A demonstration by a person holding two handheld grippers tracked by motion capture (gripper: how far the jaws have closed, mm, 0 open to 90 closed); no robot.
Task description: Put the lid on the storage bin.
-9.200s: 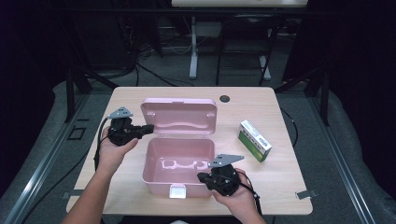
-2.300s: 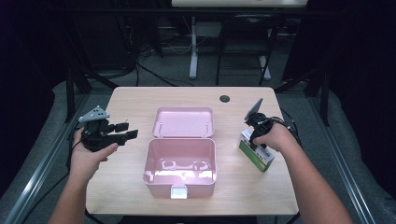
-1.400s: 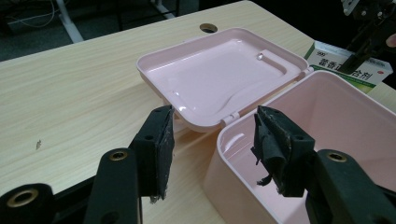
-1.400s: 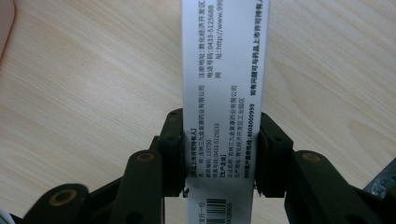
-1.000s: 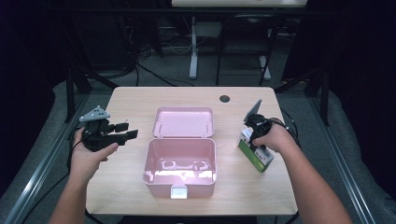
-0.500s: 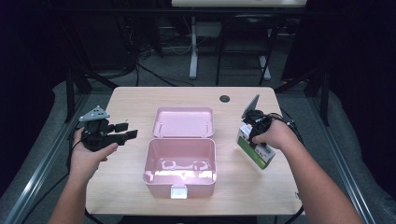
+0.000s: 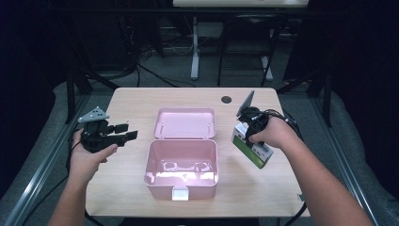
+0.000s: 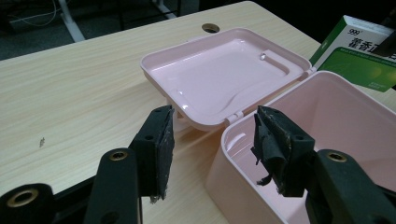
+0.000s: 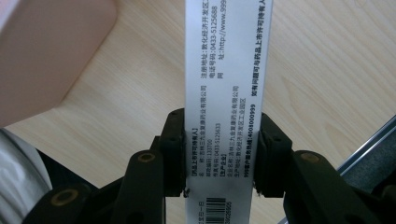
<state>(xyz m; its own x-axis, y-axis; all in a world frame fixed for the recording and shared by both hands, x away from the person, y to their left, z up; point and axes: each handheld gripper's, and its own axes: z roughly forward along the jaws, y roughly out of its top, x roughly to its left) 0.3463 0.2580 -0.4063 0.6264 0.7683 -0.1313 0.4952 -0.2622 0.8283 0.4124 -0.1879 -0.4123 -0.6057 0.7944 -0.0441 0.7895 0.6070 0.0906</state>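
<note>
Left claw (image 8: 210, 154) stood open above the pink box's (image 8: 327, 140) near corner; lid (image 8: 219, 79) lay back on the surface (image 8: 70, 93); green-white carton (image 8: 359, 51) beyond.

You are seeing "999" on the green-and-white medicine box (image 8: 362, 51); its white side panel (image 9: 224, 93) is showing "0433-5125688" and a barcode.

So the right gripper (image 7: 248, 133) has picked the green-and-white box (image 7: 252, 148) up off the bench (image 7: 131, 101), and it's hanging tilted above it now.
</note>
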